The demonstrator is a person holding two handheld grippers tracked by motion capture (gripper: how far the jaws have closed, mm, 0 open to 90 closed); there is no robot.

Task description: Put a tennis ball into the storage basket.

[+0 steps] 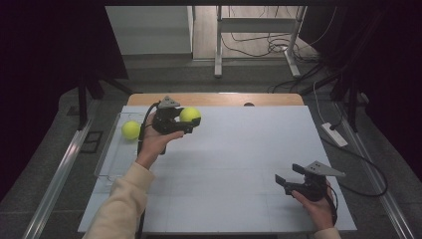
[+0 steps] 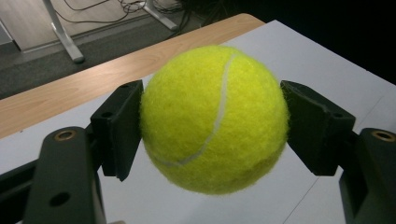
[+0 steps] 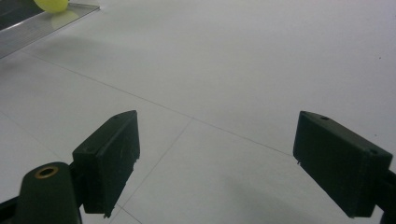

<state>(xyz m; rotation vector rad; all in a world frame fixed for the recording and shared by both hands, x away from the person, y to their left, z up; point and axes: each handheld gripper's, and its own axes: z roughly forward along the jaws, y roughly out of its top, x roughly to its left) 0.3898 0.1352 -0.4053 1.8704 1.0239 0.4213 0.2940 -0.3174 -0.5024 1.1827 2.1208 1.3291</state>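
A yellow tennis ball (image 1: 190,115) (image 2: 214,119) is held above the white table top, near its far left part, with my left gripper (image 1: 186,122) (image 2: 214,123) shut on it from both sides. A second yellow tennis ball (image 1: 131,130) (image 3: 52,4) rests in a clear tray (image 1: 110,149) (image 3: 32,25) at the table's left edge. My right gripper (image 1: 288,175) (image 3: 233,158) hovers low over the near right part of the table, jaws wide apart with nothing between them.
The white table top (image 1: 239,154) spreads between the two hands. A wooden strip (image 1: 214,99) runs along its far edge. Cables and metal frame legs (image 1: 259,45) lie on the floor beyond, and a white power strip (image 1: 334,134) lies to the right.
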